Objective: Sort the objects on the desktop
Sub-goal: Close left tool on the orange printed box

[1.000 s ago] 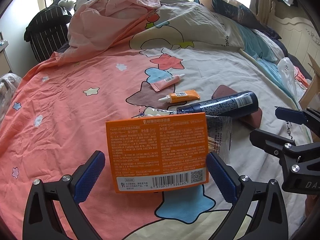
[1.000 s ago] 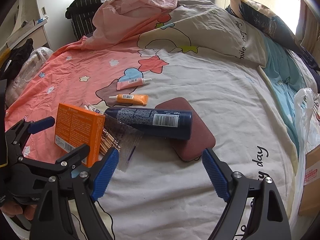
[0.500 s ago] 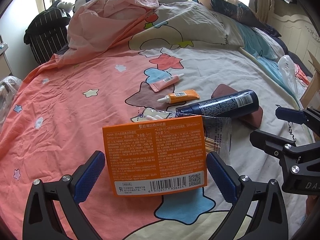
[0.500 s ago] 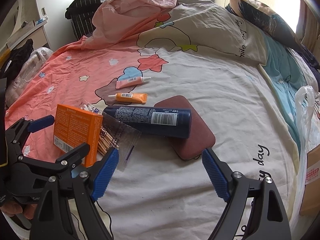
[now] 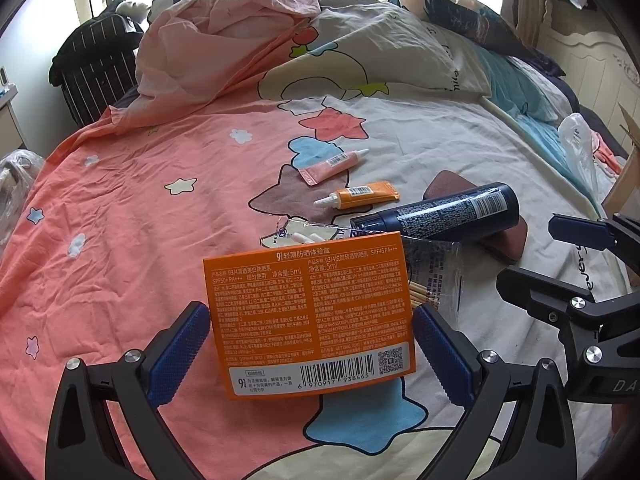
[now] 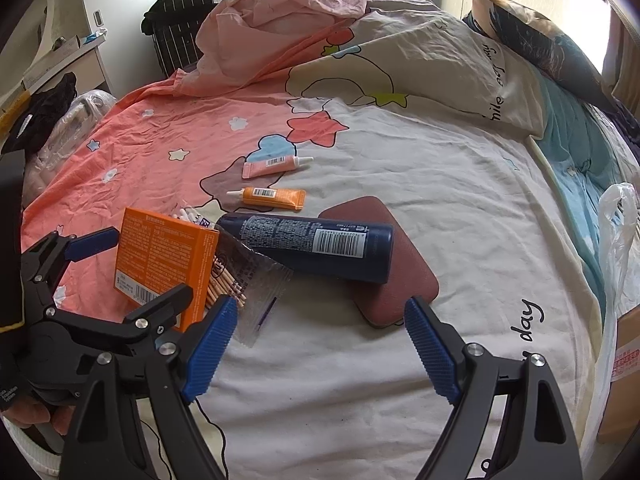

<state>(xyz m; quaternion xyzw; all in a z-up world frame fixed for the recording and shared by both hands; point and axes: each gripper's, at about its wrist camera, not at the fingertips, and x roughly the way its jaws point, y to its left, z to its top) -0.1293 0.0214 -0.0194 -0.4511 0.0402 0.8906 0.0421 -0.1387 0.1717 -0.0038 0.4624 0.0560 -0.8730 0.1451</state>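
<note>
My left gripper [image 5: 310,356] is shut on a wide orange box [image 5: 308,316], one pad on each side edge, the printed face tilted up. In the right wrist view the box [image 6: 164,252] leans over a clear bag of toothpicks [image 6: 248,276], with the left gripper [image 6: 136,268] around it. A navy bottle [image 6: 308,244] lies across a maroon case [image 6: 400,280]. Beyond them lie an orange tube [image 6: 272,196] and a pink tube [image 6: 272,166]. My right gripper [image 6: 322,344] stands open over bare sheet, just in front of the case, nothing between its fingers.
All of it lies on a bed with a pink and cream star-print sheet [image 5: 120,240]. A heaped pink quilt [image 5: 224,40] and a pillow [image 6: 540,36] fill the far side. At the right edge hang a plastic bag [image 6: 616,240] and a cardboard box [image 6: 624,360].
The orange box has tipped a little between the left pads, its lower edge sitting slightly lower in the left wrist view. The right gripper has kept still and open.
</note>
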